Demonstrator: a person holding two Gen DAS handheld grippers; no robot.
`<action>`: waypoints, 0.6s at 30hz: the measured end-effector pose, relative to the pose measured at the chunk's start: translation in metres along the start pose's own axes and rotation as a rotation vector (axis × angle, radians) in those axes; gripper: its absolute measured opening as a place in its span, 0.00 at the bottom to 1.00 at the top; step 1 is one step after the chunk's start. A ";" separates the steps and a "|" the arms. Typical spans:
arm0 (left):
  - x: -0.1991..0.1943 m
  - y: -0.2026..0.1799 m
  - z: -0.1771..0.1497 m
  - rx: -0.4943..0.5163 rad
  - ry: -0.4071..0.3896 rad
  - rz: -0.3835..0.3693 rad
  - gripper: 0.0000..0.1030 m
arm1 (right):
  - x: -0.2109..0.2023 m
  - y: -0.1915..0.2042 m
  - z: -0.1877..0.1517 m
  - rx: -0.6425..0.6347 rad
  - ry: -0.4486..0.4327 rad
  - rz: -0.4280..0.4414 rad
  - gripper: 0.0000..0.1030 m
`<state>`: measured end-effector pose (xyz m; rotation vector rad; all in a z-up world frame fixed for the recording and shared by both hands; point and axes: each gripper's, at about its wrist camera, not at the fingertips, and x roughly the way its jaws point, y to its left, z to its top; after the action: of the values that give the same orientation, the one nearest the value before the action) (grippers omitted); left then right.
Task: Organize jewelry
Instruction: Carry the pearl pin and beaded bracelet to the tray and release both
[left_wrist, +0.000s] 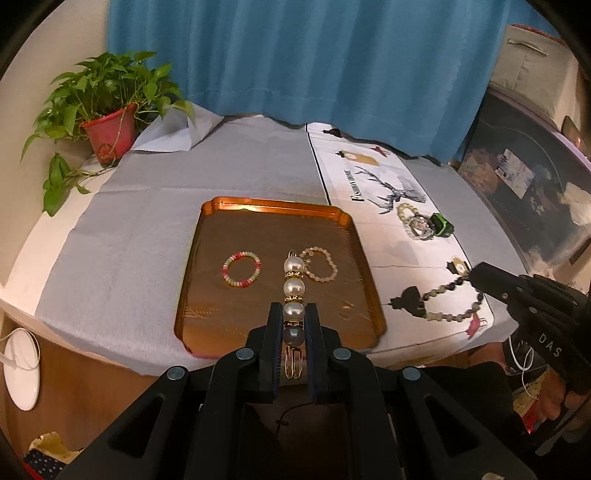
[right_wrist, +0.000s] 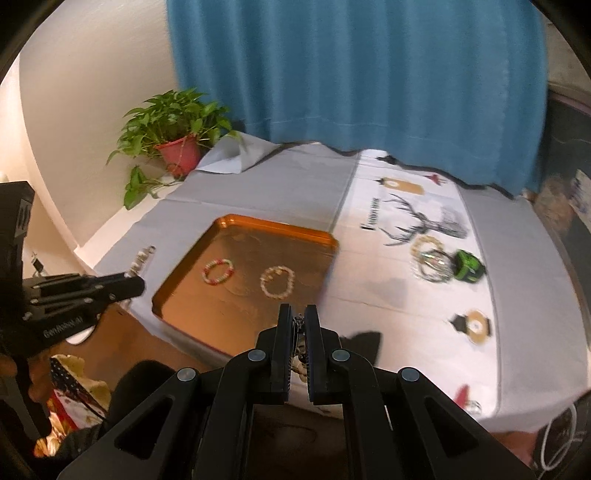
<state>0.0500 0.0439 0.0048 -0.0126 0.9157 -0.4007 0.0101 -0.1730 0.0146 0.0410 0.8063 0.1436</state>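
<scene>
My left gripper (left_wrist: 293, 308) is shut on a gold hair clip with large pearls (left_wrist: 293, 284), held over the near part of the copper tray (left_wrist: 229, 205). In the tray lie a pink-and-green bead bracelet (left_wrist: 242, 268) and a cream bead bracelet (left_wrist: 319, 264). My right gripper (right_wrist: 299, 312) is shut on a dark-and-pale bead necklace (right_wrist: 300, 347), seen in the left wrist view (left_wrist: 452, 301) trailing on the white cloth right of the tray. The tray also shows in the right wrist view (right_wrist: 325, 236), with my left gripper (right_wrist: 138, 284) at its left.
More jewelry lies on the printed white runner: a pale bead bracelet (left_wrist: 405, 211), a clear bead bracelet (left_wrist: 419, 227) and a green-and-black object (left_wrist: 441, 225). A potted plant (left_wrist: 107, 122) stands at the back left. A blue curtain (left_wrist: 295, 55) hangs behind. Table edge runs close below the tray.
</scene>
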 end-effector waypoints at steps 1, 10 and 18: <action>0.005 0.002 0.002 0.000 0.006 -0.002 0.08 | 0.006 0.003 0.003 -0.003 0.003 0.006 0.06; 0.052 0.017 0.016 -0.007 0.054 -0.005 0.08 | 0.065 0.029 0.020 -0.035 0.044 0.069 0.06; 0.092 0.030 0.019 -0.006 0.093 0.004 0.38 | 0.109 0.031 0.021 -0.013 0.063 0.087 0.10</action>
<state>0.1250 0.0375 -0.0597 0.0024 1.0086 -0.3972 0.0962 -0.1263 -0.0467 0.0597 0.8666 0.2329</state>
